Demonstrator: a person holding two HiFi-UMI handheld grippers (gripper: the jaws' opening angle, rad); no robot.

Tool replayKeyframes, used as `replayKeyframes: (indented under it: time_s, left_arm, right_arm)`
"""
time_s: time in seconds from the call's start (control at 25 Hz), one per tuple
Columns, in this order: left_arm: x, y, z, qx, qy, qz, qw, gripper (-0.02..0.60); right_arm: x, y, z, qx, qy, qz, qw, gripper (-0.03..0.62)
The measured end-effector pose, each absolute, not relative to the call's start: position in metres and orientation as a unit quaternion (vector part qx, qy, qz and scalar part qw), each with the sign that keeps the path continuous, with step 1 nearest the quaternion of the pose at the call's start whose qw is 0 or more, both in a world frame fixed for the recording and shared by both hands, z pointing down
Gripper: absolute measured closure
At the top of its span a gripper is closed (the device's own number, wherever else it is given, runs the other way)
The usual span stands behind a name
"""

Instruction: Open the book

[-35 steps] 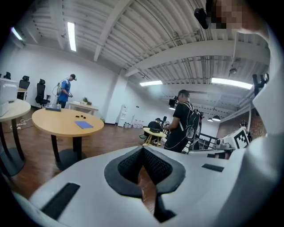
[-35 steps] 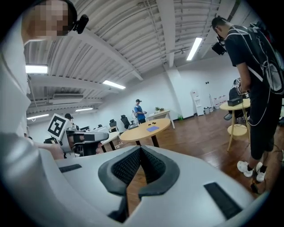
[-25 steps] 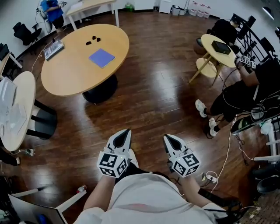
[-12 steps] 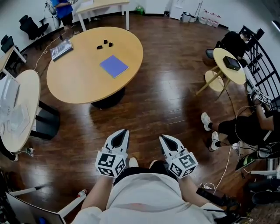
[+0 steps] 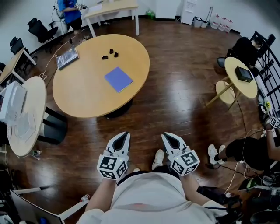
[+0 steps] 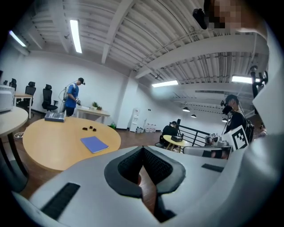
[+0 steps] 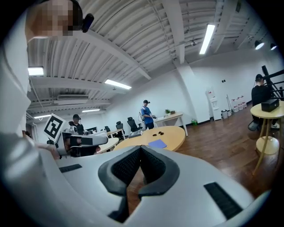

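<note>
A closed blue book [image 5: 118, 79] lies flat on the big round wooden table [image 5: 78, 96], well ahead of me across the wooden floor. Both grippers hang close to my body, far from the book. My left gripper [image 5: 125, 134] is shut with nothing in it, and my right gripper [image 5: 168, 135] is shut and empty too. In the left gripper view the book [image 6: 94, 144] shows left of the closed jaw tips of the left gripper [image 6: 143, 148]. In the right gripper view the book [image 7: 157, 143] lies just above the right gripper [image 7: 140, 147].
Small black items [image 5: 109, 54] and a grey device [image 5: 68, 58] share the table. Another round table [image 5: 26, 127] stands at left, a small yellow table [image 5: 245, 83] at right. A person in blue [image 5: 70, 8] stands far back; a seated person [image 5: 256, 153] and floor cables are at right.
The round table and book have shifted right and nearer in the head view as I moved towards them. Both grippers stay shut in front of my body.
</note>
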State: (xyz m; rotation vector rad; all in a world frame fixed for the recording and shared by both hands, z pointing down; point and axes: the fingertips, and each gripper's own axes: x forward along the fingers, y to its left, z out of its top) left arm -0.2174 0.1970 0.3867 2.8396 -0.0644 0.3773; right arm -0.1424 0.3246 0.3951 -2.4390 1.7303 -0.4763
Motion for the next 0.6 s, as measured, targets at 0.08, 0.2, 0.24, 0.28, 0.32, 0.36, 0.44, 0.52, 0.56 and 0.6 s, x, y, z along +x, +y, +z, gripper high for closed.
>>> replayKeyframes:
  time_s: [0.08, 0.2, 0.24, 0.28, 0.32, 0.36, 0.44, 0.52, 0.56, 0.6]
  left_arm:
    - [-0.192, 0.194, 0.381, 0.983, -0.033, 0.125, 0.132, 0.571]
    - [-0.152, 0.187, 0.377, 0.983, -0.055, 0.121, 0.124, 0.571]
    - [-0.141, 0.186, 0.374, 0.983, -0.063, 0.119, 0.122, 0.571]
    - [-0.13, 0.187, 0.371, 0.984, -0.069, 0.116, 0.12, 0.571]
    - [-0.12, 0.189, 0.369, 0.984, -0.074, 0.115, 0.117, 0.571]
    - [-0.109, 0.191, 0.368, 0.984, -0.077, 0.114, 0.113, 0.571]
    - [-0.087, 0.197, 0.366, 0.984, -0.077, 0.115, 0.108, 0.571]
    - [-0.068, 0.201, 0.366, 0.985, -0.071, 0.117, 0.1, 0.571]
    - [-0.059, 0.202, 0.367, 0.986, -0.068, 0.118, 0.098, 0.571]
    - [-0.049, 0.203, 0.367, 0.986, -0.065, 0.118, 0.099, 0.571]
  right_arm:
    - [-0.114, 0.321, 0.392, -0.798, 0.581, -0.153, 0.056, 0.597]
    - [-0.069, 0.316, 0.389, -0.787, 0.596, -0.148, 0.058, 0.597]
    - [-0.055, 0.316, 0.388, -0.784, 0.6, -0.147, 0.058, 0.597]
    - [-0.042, 0.318, 0.387, -0.782, 0.603, -0.146, 0.058, 0.597]
    - [-0.028, 0.321, 0.386, -0.781, 0.605, -0.144, 0.057, 0.597]
    - [-0.013, 0.324, 0.384, -0.781, 0.606, -0.142, 0.056, 0.597]
    - [0.016, 0.33, 0.383, -0.785, 0.6, -0.138, 0.06, 0.597]
    - [0.038, 0.335, 0.383, -0.79, 0.593, -0.136, 0.068, 0.597]
    - [0.046, 0.337, 0.384, -0.792, 0.591, -0.136, 0.071, 0.597]
    - [0.054, 0.339, 0.386, -0.794, 0.589, -0.137, 0.072, 0.597]
